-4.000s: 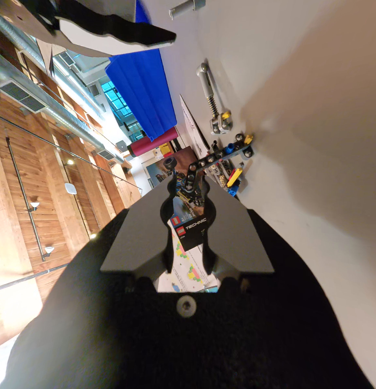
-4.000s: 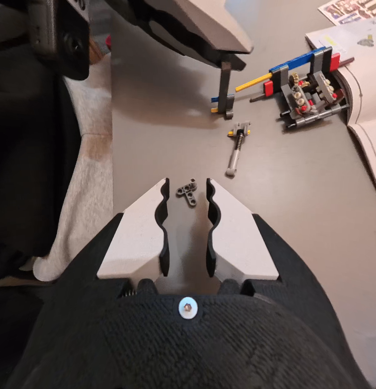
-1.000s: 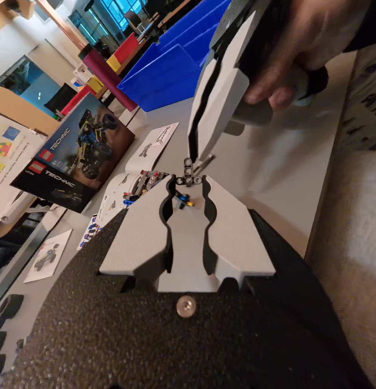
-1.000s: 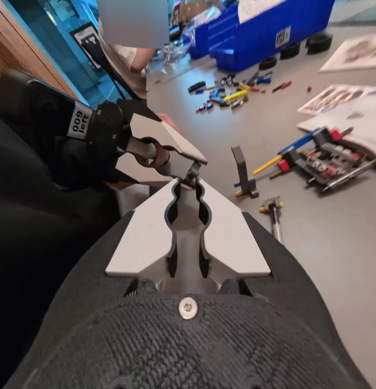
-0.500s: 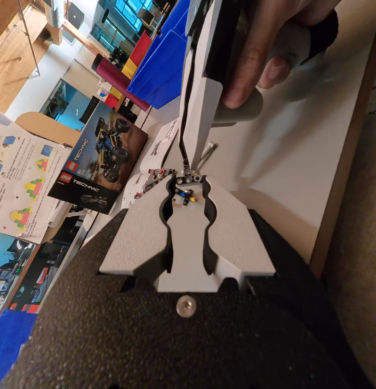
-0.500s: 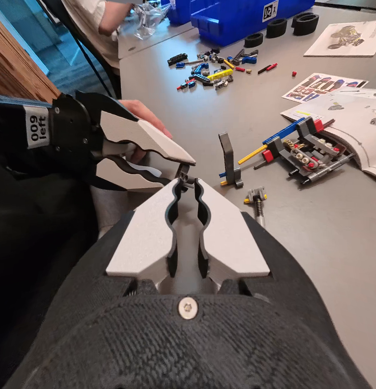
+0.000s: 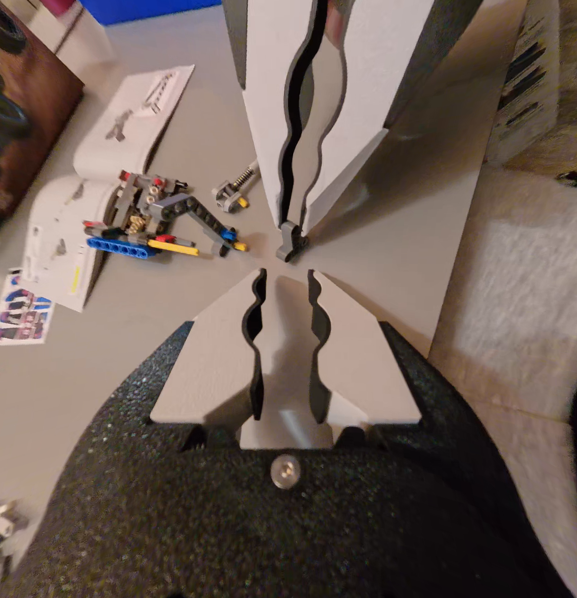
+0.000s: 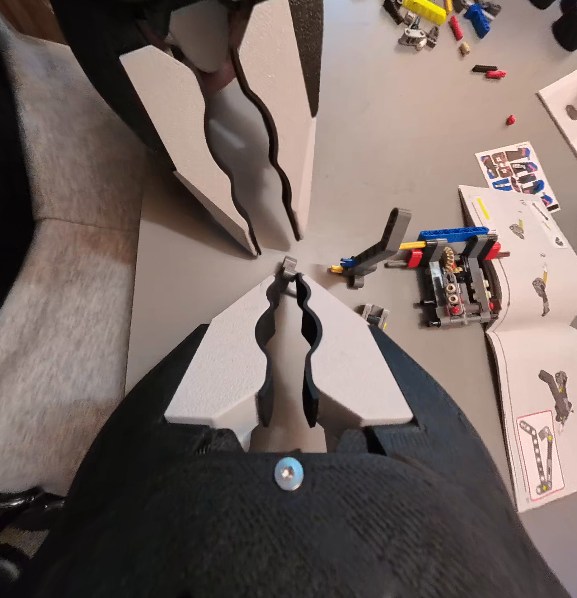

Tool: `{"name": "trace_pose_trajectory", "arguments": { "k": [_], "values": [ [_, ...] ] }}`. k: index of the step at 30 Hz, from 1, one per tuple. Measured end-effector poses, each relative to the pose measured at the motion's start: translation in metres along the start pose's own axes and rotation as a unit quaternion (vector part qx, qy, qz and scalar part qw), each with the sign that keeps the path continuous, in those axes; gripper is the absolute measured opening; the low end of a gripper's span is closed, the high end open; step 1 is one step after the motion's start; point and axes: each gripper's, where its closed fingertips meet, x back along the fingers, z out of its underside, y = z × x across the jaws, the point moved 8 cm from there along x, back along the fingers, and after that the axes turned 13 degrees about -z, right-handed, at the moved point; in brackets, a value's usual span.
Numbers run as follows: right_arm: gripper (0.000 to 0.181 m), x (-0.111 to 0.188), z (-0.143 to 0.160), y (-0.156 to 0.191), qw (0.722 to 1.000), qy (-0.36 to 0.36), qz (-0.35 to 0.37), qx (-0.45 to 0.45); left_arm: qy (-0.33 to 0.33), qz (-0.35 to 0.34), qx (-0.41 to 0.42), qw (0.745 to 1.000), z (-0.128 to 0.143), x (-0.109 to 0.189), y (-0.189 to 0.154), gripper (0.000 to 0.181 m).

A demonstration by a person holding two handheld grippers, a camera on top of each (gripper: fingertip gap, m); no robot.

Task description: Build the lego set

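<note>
A small grey T-shaped plastic lego piece [image 8: 288, 268] sits at the centre of both views, pinched at the tips of the right gripper [image 8: 285, 280], whose jaws are closed down on it to a narrow gap. In the left wrist view the same piece [image 7: 291, 241] hangs just above the grey table [image 7: 394, 233] from that gripper, which reaches down from the top of the frame. The left gripper [image 7: 287, 275] faces it just beside the piece, its jaws parted and holding nothing. Left of centre in that view lie a dark grey angled lego beam [image 7: 196, 215], a grey spring shock absorber [image 7: 237, 191] and a partly built grey, blue, red and yellow lego chassis [image 7: 138, 223] against an open white instruction booklet [image 7: 96, 155]. A sticker sheet [image 7: 20, 312] lies at the left edge.
</note>
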Motion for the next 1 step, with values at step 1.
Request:
{"name": "trace_pose_trajectory", "arguments": {
  "k": [1],
  "values": [
    [0.008,-0.0008,-0.0010,-0.0016,1.000,0.004,-0.002,-0.001,0.004,0.010,0.010,1.000,0.0002,-0.0007,0.0013,0.022]
  ]
}}
